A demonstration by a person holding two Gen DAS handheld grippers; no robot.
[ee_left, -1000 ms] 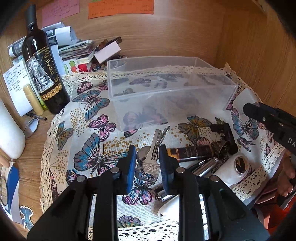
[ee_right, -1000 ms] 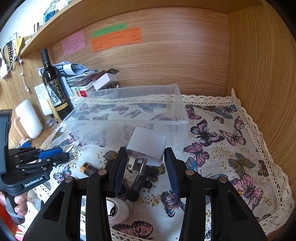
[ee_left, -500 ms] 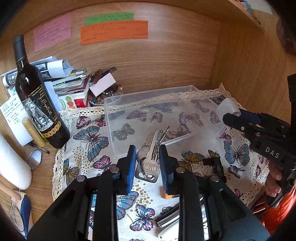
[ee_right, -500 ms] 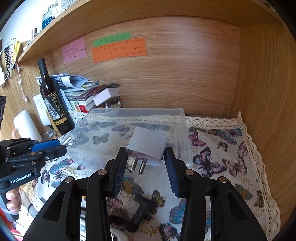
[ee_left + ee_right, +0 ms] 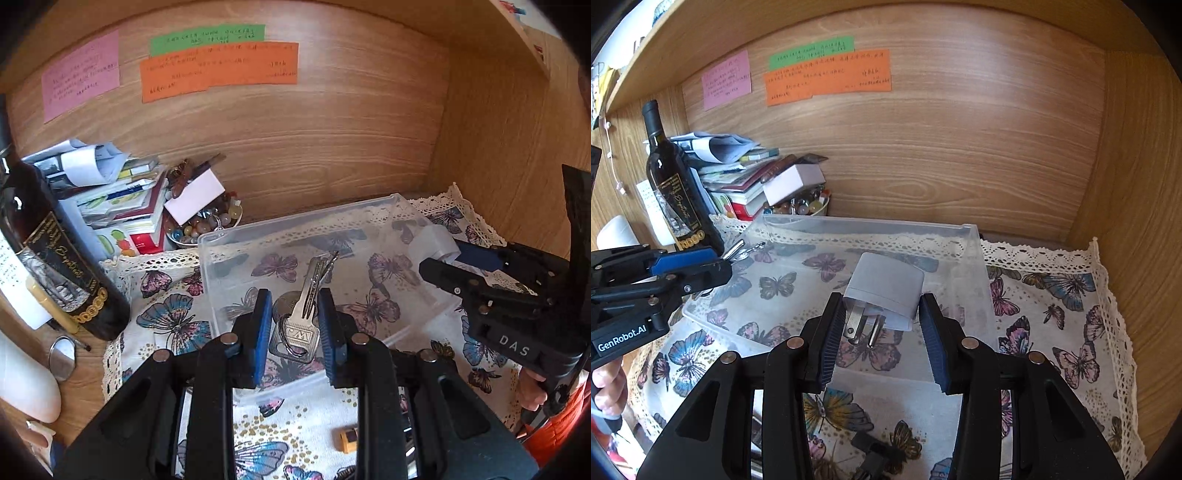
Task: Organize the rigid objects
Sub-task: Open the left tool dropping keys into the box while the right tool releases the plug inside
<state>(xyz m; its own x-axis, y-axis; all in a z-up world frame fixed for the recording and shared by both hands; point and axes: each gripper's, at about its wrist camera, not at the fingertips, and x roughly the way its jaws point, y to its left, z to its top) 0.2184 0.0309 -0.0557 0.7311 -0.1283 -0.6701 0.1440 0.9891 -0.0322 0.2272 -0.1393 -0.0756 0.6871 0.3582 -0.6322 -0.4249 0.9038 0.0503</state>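
My left gripper (image 5: pixel 293 330) is shut on a bunch of silver keys (image 5: pixel 301 314) and holds it above the clear plastic box (image 5: pixel 229 236). My right gripper (image 5: pixel 882 332) is shut on a white plug adapter (image 5: pixel 886 284), prongs toward the camera, also above the clear box (image 5: pixel 975 236). The right gripper with the adapter (image 5: pixel 434 245) shows at the right of the left wrist view. The left gripper with the keys (image 5: pixel 737 251) shows at the left of the right wrist view. The box holds nothing that I can see.
The box stands on a butterfly cloth (image 5: pixel 1063 295) in a wooden alcove. A dark wine bottle (image 5: pixel 55 273), a stack of books (image 5: pixel 122 210) and a bowl of beads (image 5: pixel 207 225) stand back left. A small yellow item (image 5: pixel 349 439) and a black piece (image 5: pixel 875 452) lie on the cloth.
Both grippers have risen from the cloth with their objects and moved forward over the clear box. The loose items on the cloth have dropped out of view below.
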